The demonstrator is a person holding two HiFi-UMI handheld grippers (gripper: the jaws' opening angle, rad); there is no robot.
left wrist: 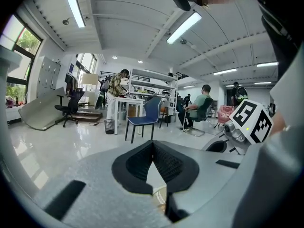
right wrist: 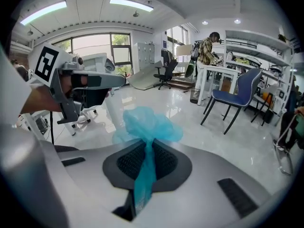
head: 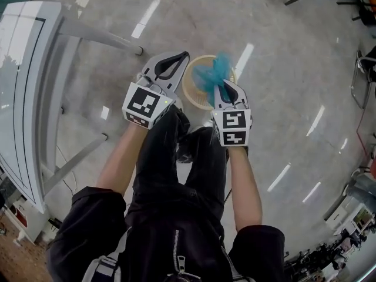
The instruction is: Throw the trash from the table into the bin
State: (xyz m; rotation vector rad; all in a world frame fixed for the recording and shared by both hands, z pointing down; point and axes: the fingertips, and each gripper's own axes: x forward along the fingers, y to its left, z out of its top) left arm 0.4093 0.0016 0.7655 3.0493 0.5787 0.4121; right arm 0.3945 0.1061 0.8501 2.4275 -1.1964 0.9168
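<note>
Over glossy floor [head: 282, 98], gripped teal scrap [head: 212, 74] in R gripper [head: 226, 87], clenched on it, above bin [head: 191, 93]; had L gripper [head: 178, 60] closed & empty just beside.

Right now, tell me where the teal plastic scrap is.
In the head view the teal plastic scrap sits right of centre, pinched between the fingers of the right gripper, over the round bin on the floor.

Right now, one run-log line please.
left gripper: jaws shut, empty | right gripper: jaws shut on teal trash wad | wad over bin | release: not yet done
</note>
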